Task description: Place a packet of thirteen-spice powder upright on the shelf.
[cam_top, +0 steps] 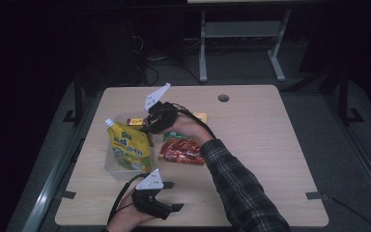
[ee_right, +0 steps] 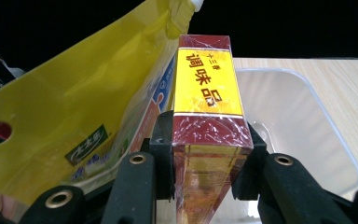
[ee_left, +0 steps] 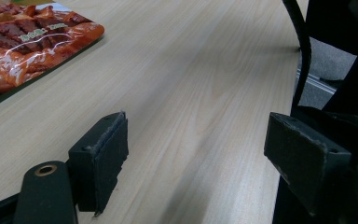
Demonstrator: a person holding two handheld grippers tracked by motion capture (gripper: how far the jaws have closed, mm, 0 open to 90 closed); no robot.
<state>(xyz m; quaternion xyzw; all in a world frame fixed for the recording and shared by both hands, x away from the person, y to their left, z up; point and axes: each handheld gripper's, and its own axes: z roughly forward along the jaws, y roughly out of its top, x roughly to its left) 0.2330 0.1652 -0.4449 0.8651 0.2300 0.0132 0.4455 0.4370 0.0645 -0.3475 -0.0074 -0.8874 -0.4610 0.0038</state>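
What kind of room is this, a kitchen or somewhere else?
Probably a lab or workshop, not a kitchen. A bare wooden table with a cable hole stands on a grey floor, cables trail behind it, and the right gripper holds a seasoning box.

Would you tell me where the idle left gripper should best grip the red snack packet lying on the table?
Grip the red snack packet by its near edge, coming in low from the left gripper side: it lies flat, so only a thin rim offers purchase.
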